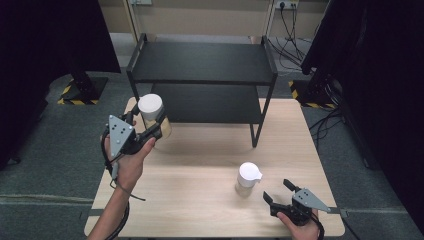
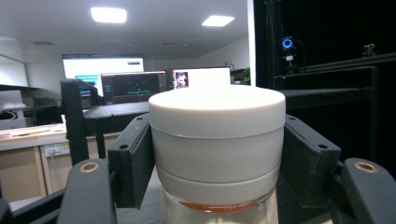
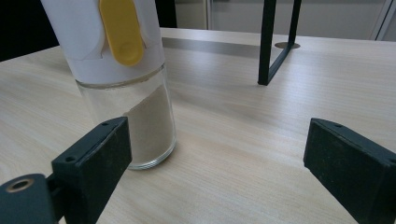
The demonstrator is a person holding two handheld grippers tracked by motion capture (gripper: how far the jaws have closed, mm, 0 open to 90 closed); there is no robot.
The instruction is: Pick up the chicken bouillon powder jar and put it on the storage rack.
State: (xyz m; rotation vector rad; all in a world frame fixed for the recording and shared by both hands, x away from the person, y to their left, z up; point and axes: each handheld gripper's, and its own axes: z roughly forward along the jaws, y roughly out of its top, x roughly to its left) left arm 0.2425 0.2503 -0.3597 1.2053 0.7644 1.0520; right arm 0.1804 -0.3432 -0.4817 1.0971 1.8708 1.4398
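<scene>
My left gripper (image 1: 156, 126) is shut on a glass jar with a wide white lid (image 1: 150, 107), lifted above the table's far left corner. In the left gripper view both black pads clamp the white lid (image 2: 217, 140) from either side, with a strip of orange content under it. A second glass jar (image 1: 247, 178) with a white spouted cap stands on the table at the right front. My right gripper (image 1: 280, 190) rests open just to its right. In the right gripper view that jar (image 3: 126, 93) shows a yellow tab and pale powder, left of the open gripper (image 3: 233, 158).
A black two-level metal shelf (image 1: 202, 80) stands across the far half of the wooden table (image 1: 200, 200); its right front leg (image 3: 266, 42) lands beyond the right jar. Dark curtains and stands flank the table.
</scene>
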